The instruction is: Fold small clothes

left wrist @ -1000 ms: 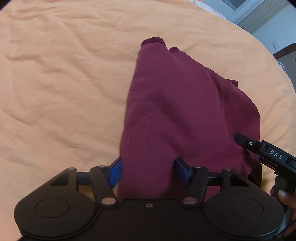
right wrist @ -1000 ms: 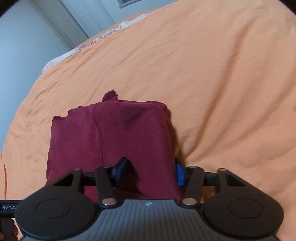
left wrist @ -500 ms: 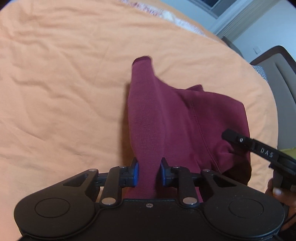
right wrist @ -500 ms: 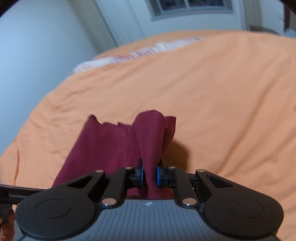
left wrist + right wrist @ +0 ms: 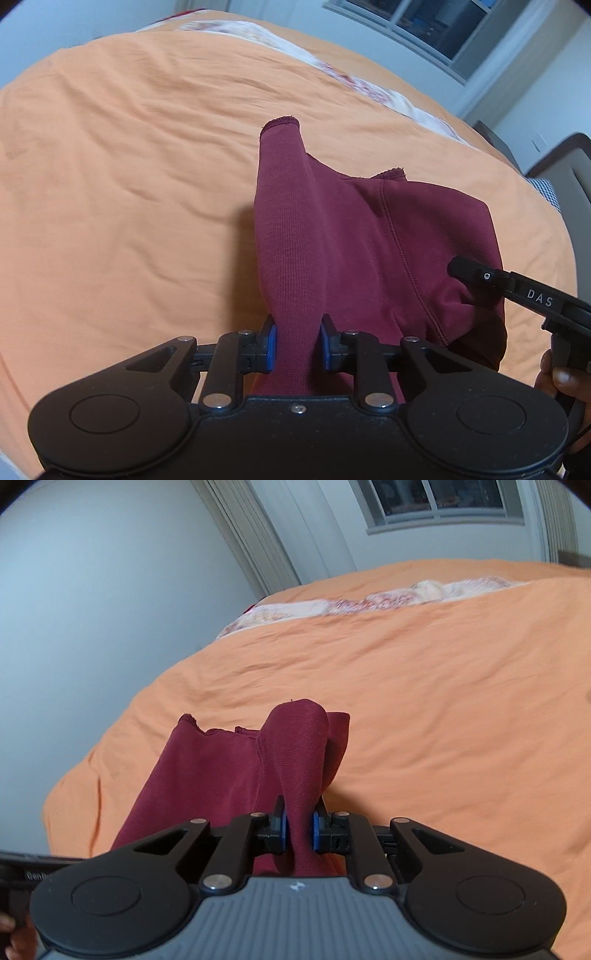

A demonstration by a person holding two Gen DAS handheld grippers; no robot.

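Note:
A small maroon knit garment (image 5: 369, 229) is lifted off the orange bedspread (image 5: 129, 177), hanging between both grippers. My left gripper (image 5: 297, 345) is shut on its near left edge, the cloth bunched between the blue pads. My right gripper (image 5: 299, 827) is shut on the near right edge of the same garment (image 5: 221, 775), which rises in a fold ahead of the fingers. The right gripper's body (image 5: 517, 291) shows at the right of the left wrist view, with a hand (image 5: 561, 376) under it.
The orange bedspread (image 5: 443, 701) stretches wide on all sides. A patterned white sheet (image 5: 369, 602) lies at the bed's far end. Behind it are a wall with a window (image 5: 436, 502) and curtains. A dark chair (image 5: 565, 166) stands at the bed's right.
Both grippers went from open around the garment's near edge to shut on it. They then lifted it, so the cloth now hangs bunched above the bed and the views tilt up toward the wall.

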